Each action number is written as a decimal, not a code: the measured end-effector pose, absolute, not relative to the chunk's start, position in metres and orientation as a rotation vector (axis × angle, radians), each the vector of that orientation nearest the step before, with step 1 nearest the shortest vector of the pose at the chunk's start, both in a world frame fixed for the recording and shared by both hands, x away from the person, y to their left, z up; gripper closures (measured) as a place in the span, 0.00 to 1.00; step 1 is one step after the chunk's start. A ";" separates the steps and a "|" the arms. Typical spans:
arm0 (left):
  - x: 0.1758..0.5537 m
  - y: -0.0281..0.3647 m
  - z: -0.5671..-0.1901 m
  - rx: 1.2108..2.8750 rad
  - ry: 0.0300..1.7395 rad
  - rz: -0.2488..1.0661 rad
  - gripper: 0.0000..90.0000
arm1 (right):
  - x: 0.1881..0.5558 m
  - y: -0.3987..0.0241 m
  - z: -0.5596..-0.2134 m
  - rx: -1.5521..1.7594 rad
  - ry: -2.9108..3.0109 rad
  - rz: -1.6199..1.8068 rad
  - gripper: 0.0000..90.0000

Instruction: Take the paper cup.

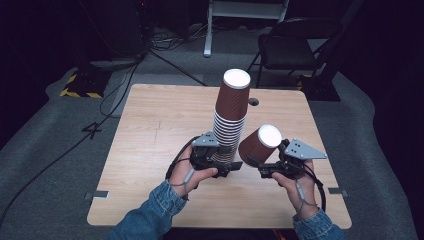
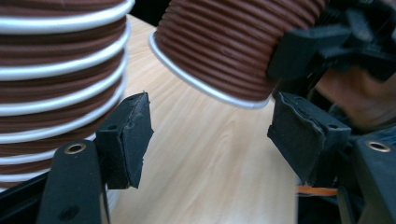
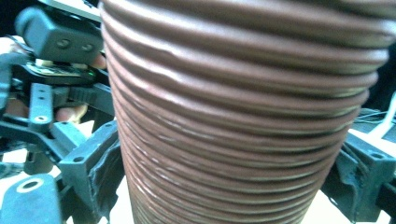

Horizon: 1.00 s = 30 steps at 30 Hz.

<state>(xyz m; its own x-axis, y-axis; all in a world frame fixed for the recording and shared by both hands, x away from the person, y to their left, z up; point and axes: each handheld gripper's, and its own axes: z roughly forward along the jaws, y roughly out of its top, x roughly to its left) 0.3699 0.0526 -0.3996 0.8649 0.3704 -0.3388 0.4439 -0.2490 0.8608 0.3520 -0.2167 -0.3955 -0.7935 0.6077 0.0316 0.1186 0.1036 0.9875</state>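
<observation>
The left gripper [image 2: 210, 135] stands with its jaws apart over bare table [image 2: 205, 177], nothing between them. A stack [image 2: 56, 70] of brown ribbed cups with white rims rises at left. A single cup [image 2: 229, 42] hangs tilted above, clamped by the other gripper [image 2: 327, 51].

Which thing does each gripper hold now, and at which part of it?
The right gripper holds a single brown cup by its ribbed side wall, upside down and tilted. The left gripper holds nothing; its jaws stand open beside the cup stack.

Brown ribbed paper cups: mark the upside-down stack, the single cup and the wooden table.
Stack of brown ribbed paper cups [image 1: 230, 125], high view, side wall.
Single brown ribbed paper cup [image 1: 254, 146], high view, side wall.
Light wooden table [image 1: 155, 125], high view, bare top.
</observation>
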 end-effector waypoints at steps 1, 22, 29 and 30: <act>0.370 0.053 -0.400 1.864 0.609 -0.078 0.35 | 0.352 -0.217 -0.395 0.710 2.005 1.735 0.13; 0.374 0.059 -0.401 1.724 0.628 -0.303 0.55 | 0.354 -0.214 -0.402 0.620 2.068 1.809 0.13; 0.374 0.060 -0.401 1.724 0.616 -0.304 0.65 | 0.356 -0.213 -0.404 0.619 2.088 1.818 0.13; 0.374 0.061 -0.400 1.726 0.614 -0.304 0.67 | 0.356 -0.214 -0.404 0.621 2.085 1.821 0.13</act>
<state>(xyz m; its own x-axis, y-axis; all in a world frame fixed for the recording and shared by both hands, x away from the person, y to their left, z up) 0.3740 0.0610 -0.4001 0.8255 0.2366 -0.5124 0.5511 -0.1422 0.8223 0.3563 -0.2140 -0.4042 -0.8605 0.5066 0.0541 0.1219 0.1017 0.9873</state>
